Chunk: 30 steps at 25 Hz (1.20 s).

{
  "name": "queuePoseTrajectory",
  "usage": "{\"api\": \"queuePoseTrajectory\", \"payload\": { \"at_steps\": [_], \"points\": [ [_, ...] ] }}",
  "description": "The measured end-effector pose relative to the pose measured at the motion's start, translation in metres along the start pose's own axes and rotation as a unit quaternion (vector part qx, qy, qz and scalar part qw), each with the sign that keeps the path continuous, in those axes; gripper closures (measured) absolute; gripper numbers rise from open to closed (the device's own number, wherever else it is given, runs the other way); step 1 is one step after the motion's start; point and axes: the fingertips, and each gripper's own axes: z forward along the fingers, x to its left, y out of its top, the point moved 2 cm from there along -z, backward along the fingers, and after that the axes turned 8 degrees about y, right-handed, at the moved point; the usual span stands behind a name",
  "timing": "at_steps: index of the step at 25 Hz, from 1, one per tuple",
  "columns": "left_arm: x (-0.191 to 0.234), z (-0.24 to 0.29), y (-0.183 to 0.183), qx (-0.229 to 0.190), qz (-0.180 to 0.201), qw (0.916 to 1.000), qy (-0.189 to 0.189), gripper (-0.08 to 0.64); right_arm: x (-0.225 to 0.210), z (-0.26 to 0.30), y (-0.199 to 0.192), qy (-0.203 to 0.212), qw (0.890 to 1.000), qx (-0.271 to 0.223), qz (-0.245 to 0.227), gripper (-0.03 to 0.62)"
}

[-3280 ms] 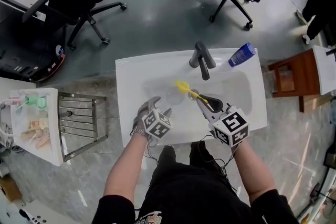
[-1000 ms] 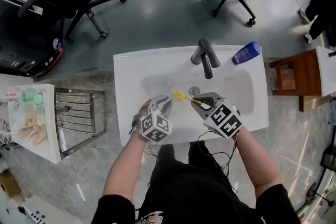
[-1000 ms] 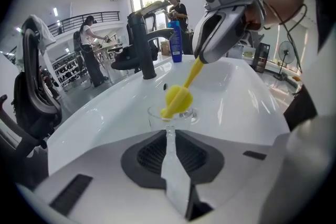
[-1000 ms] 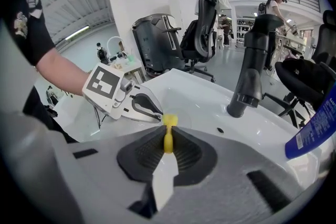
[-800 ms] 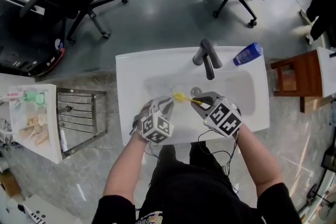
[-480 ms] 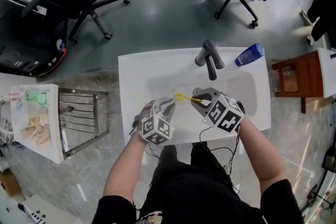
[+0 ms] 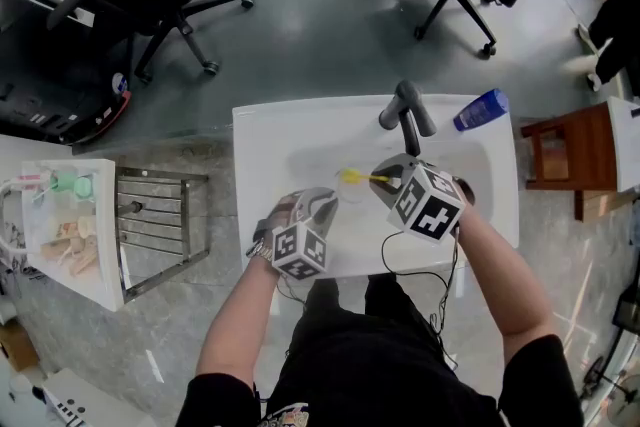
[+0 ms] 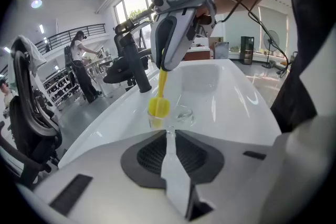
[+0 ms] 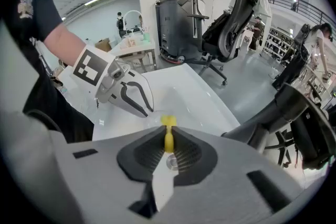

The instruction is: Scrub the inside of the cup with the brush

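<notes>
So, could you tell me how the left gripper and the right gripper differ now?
The left gripper is shut on the rim of the clear cup; the right gripper is shut on the handle of the yellow brush. The left gripper reaches the cup from the side, while the right gripper points down at it from above. Both meet at the cup over the white sink.

White sink [image 7: 265, 140] — blue bottle [image 7: 480, 109] lying at its corner.

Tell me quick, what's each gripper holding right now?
Left gripper: jaws closed on the clear cup, at its rim.
Right gripper: jaws closed on the yellow brush, at its handle.
</notes>
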Motion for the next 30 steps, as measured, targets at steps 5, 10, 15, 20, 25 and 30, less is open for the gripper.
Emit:
{"api": "queuePoseTrajectory", "payload": {
  "at_steps": [5, 10, 15, 20, 25, 30],
  "points": [
    [0.003, -0.002, 0.001, -0.008, -0.001, 1.0000, 0.003, 0.514, -0.006, -0.002, -0.007, -0.002, 1.000, 0.004, 0.023, 0.555],
    [0.006, -0.005, 0.001, -0.011, -0.009, 0.9999, 0.007, 0.514, -0.004, -0.001, -0.016, -0.004, 0.999, 0.006, 0.035, 0.557],
    [0.009, -0.007, 0.001, -0.009, -0.018, 0.9997, 0.013, 0.514, 0.001, 0.000, -0.025, -0.001, 0.999, 0.009, 0.044, 0.557],
    [0.008, -0.010, 0.001, -0.008, -0.020, 0.9997, 0.015, 0.514, 0.012, 0.001, -0.029, 0.006, 0.999, 0.008, 0.052, 0.557],
    [0.003, -0.011, 0.000, -0.009, -0.021, 0.9996, 0.015, 0.514, 0.029, 0.005, -0.031, 0.025, 0.998, 0.000, 0.058, 0.557],
    [-0.003, -0.014, -0.001, -0.009, -0.015, 0.9997, 0.016, 0.514, 0.044, 0.008, -0.028, 0.046, 0.996, -0.021, 0.070, 0.557]
  ]
}}
